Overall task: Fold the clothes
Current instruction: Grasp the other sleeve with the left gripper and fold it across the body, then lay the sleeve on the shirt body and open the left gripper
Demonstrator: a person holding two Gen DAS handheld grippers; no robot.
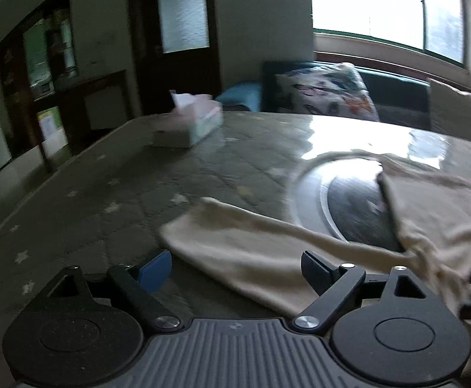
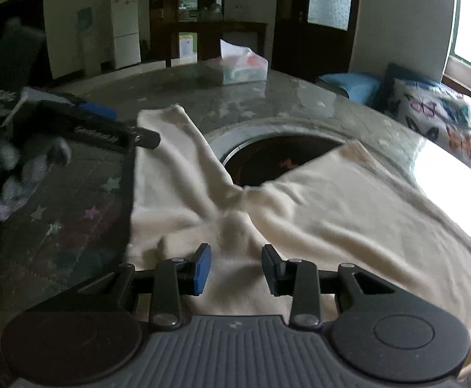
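Right wrist view: right gripper (image 2: 235,266) jaws partly apart, nothing pinched, over cream garment (image 2: 316,213) — left gripper (image 1: 235,270) wide apart at 9 o'clock.

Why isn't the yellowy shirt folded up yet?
It is still spread out: the cream garment lies mostly flat on the table, one sleeve stretched out, partly covering the round hole.

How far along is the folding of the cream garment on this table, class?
Early stage. Done: the cream garment lies spread on the table, one sleeve stretched out. In hand: nothing; the left gripper is open beside the sleeve, the right gripper hovers open over the cloth. Left: every fold.
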